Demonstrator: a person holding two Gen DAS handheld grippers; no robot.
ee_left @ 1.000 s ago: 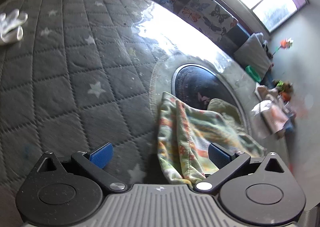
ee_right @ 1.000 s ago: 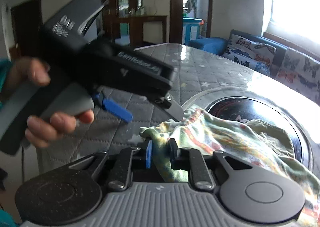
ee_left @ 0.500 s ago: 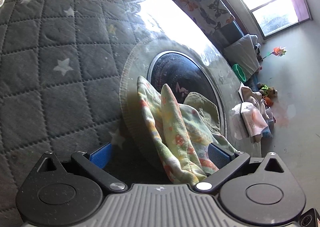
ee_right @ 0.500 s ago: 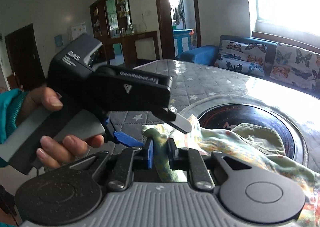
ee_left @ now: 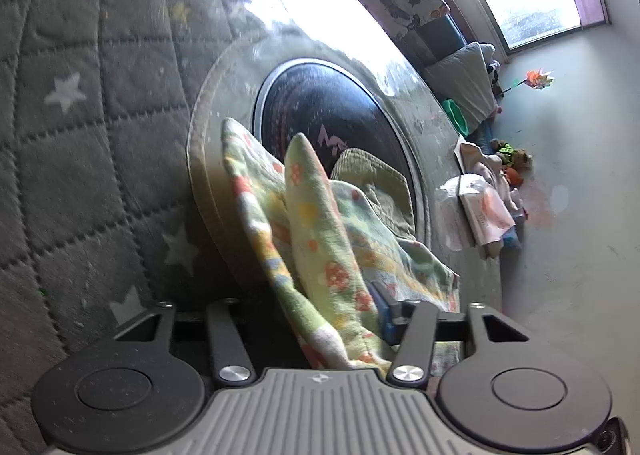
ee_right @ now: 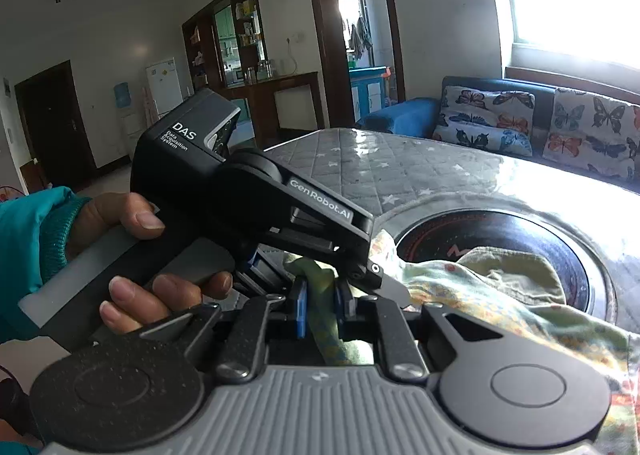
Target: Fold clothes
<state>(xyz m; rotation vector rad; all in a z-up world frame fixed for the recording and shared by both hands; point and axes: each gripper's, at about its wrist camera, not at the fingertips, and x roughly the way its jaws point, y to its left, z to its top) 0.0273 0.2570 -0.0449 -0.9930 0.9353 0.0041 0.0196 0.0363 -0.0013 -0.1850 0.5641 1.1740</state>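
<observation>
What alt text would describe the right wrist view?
The right gripper pinches a floral cloth over a grey quilted table. Beside it, a hand holds the left gripper, its jaws closing around the same cloth.

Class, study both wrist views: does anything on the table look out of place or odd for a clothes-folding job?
Yes. The floral garment lies bunched, not flat, partly draped over a round black hob set into the quilted table cover, an odd place for folding.

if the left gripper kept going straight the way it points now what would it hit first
Most likely the floral garment itself: the left gripper is closing with that cloth bunched between its jaws and rising ahead. Beyond it lies the dark round cooktop, though depth is unclear.
</observation>
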